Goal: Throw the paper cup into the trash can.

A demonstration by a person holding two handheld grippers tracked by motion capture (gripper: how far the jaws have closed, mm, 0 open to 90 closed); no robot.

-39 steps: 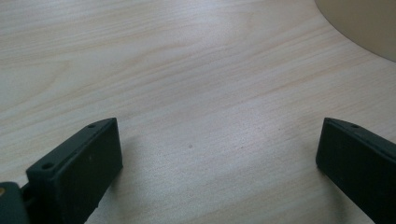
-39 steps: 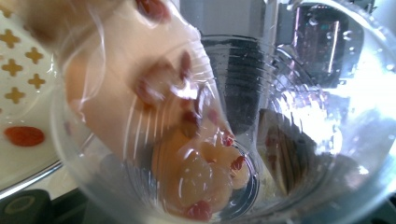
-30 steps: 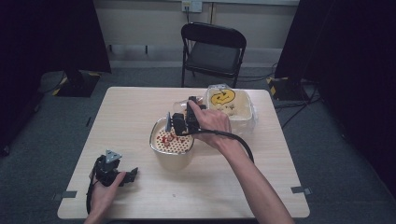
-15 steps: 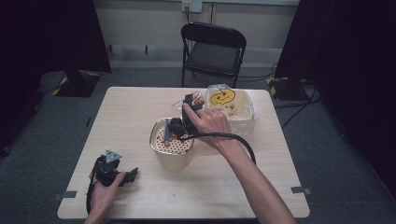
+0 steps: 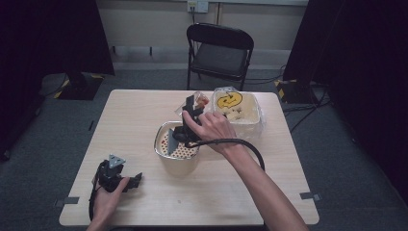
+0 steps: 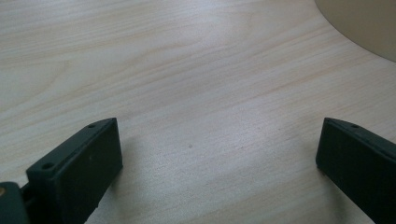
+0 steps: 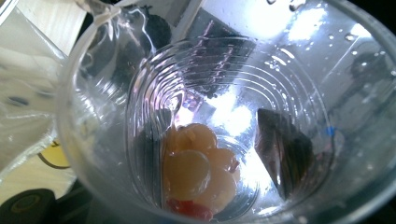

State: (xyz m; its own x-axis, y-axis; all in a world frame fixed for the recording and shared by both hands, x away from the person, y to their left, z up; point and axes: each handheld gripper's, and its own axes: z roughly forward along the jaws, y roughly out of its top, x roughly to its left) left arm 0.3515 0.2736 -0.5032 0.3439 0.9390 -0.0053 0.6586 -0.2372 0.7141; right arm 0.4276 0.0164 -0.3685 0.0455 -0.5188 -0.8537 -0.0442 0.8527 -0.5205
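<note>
My right gripper [image 5: 193, 107] is shut on a clear plastic cup [image 5: 200, 99], held just beyond the far rim of a metal pot [image 5: 161, 144] with a dotted lining at mid table. In the right gripper view I look into the cup [image 7: 224, 70]; a few pale orange food pieces [image 7: 196, 172] lie at its bottom. My left gripper [image 5: 133, 179] rests on the table at the front left, open, with bare wood between its jaws [image 6: 219, 158].
A clear tub [image 5: 250, 118] with a yellow smiley face stands right of the pot, near the table's far edge. A black folding chair [image 5: 219, 53] stands beyond the table. The pot's side [image 6: 364, 23] shows at the upper right in the left gripper view.
The right hand has shifted a little toward the table's far side with the cup. The left gripper has stayed where it was.
</note>
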